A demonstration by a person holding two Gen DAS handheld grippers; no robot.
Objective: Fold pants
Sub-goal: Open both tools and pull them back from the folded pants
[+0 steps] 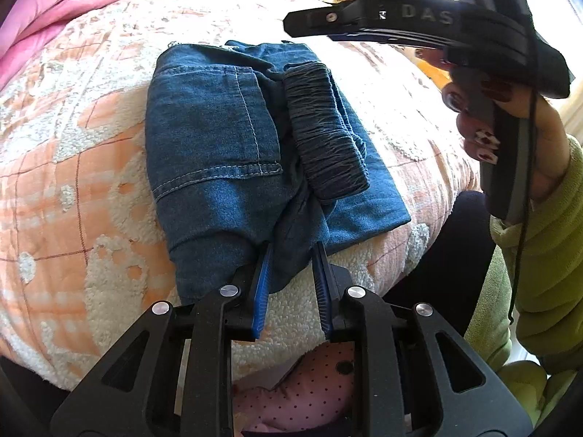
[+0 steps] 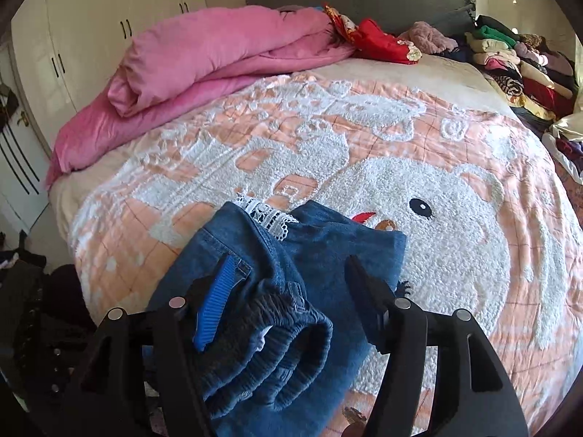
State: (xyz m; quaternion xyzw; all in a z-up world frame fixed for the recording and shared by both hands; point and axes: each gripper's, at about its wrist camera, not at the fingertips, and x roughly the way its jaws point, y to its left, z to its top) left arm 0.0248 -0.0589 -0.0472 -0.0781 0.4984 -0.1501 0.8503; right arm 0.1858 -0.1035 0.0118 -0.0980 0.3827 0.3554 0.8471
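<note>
The pants (image 1: pixel 233 153) lie folded into a compact blue denim bundle on the bed (image 1: pixel 73 167), close to its near edge, on the peach-and-white fleece blanket (image 2: pixel 419 218). The dark ribbed waistband (image 1: pixel 324 134) sits rolled on top of the bundle, and a strip of white lace trim (image 2: pixel 267 216) shows at the bundle's far end.

The left gripper (image 1: pixel 291 251) is at the near corner of the bundle — its blue-padded fingers are drawn close together and pinch a fold of denim between them. The right gripper (image 2: pixel 288 273) hovers over the waistband with its fingers spread wide apart; the cloth lies beneath and between them, but the pads do not press on it. In the left wrist view that gripper appears from the side, raised above the bed, held by a hand (image 1: pixel 510 134) in a green sleeve (image 1: pixel 539 255).

A pink duvet (image 2: pixel 204 58) is heaped along the far left side of the bed, and a pile of folded clothes (image 2: pixel 521 69) lines the far right corner beside the grey headboard (image 2: pixel 364 0).
</note>
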